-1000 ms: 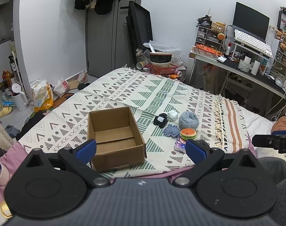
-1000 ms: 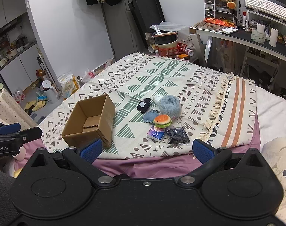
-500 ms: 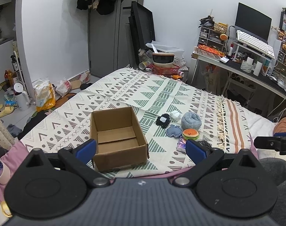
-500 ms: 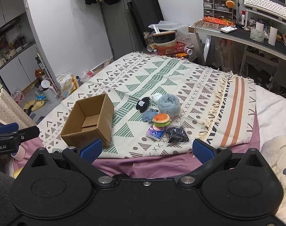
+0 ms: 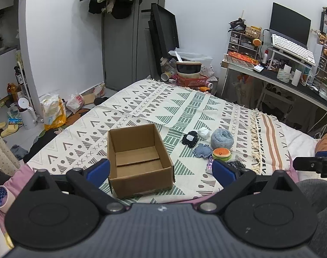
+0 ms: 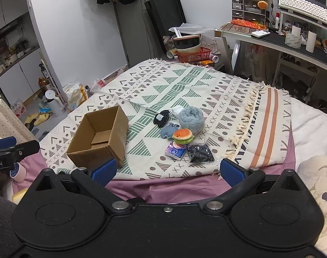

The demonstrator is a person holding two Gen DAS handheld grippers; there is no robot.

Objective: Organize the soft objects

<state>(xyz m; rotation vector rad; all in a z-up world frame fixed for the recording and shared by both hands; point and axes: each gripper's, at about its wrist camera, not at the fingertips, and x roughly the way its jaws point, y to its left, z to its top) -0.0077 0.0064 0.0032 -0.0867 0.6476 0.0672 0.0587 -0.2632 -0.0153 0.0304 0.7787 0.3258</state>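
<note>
While both grippers hang over the near edge of the bed, neither touches anything: the left gripper has its blue fingers spread wide with nothing between them, and the right gripper is spread just as wide, likewise holding nothing. Each points forward across the patterned blanket, the left one facing the cardboard box, the right one facing the cluster of soft things.

The box stands upright with its top open, and only its bare cardboard floor shows inside (a flap seam crosses it). Its long axis runs away from the left gripper.

To the right of the box, apart from it, the soft things lie close together: a black pouch, a small white bundle, a rolled blue-grey towel lying on its side, a denim piece, a burger plush sitting flat side down, a tissue pack partly under the plush, and a dark bag just beside the pack.
</note>
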